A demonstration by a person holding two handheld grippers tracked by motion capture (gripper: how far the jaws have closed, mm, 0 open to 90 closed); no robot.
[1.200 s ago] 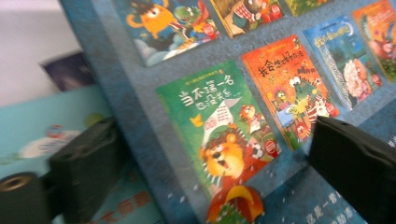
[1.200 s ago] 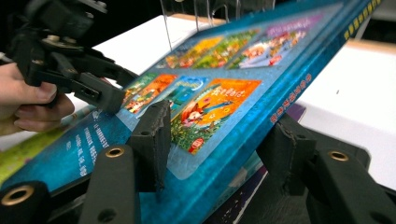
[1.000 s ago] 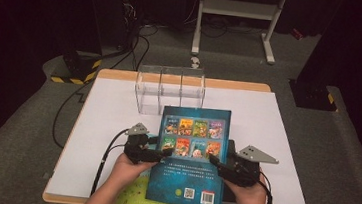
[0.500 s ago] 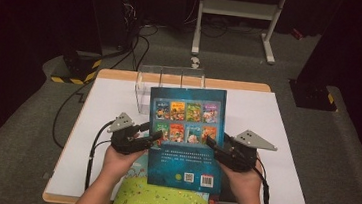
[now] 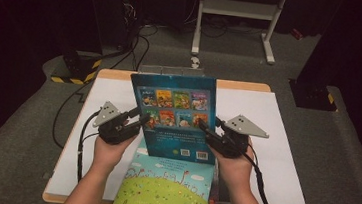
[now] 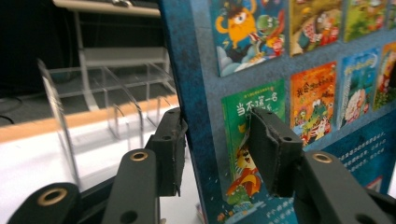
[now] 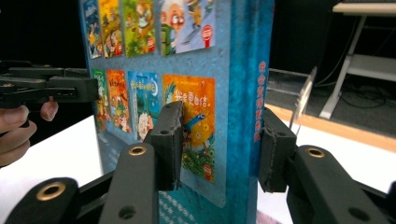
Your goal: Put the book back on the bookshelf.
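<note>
The white surface (image 5: 275,141) carries everything here, wooden trim showing along its far edge. Above its middle, tipped up nearly on end, stands the big blue book (image 5: 177,117), back cover facing the person, its rows of little cover pictures bright across the upper half. Below it, at the near edge, a green picture book (image 5: 165,191) lies flat, a code label at its near corner. Behind the blue book, by the far edge, sits a clear divided rack (image 6: 112,112); the left gripper view shows its see-through walls just past the book's side.

Now the grippers. The left gripper (image 5: 134,122) has the blue book's left side between its fingers (image 6: 170,149); they have just been closing, and both pads now lie against the covers, one on the picture side, one behind. The right gripper (image 5: 211,132) mirrors it on the right side, at the spine: its fingers (image 7: 168,144) have also just been closing, and they sit partly open around the book's thickness, clamped front and back. The book hangs clear of the surface, carried between the two.
</note>
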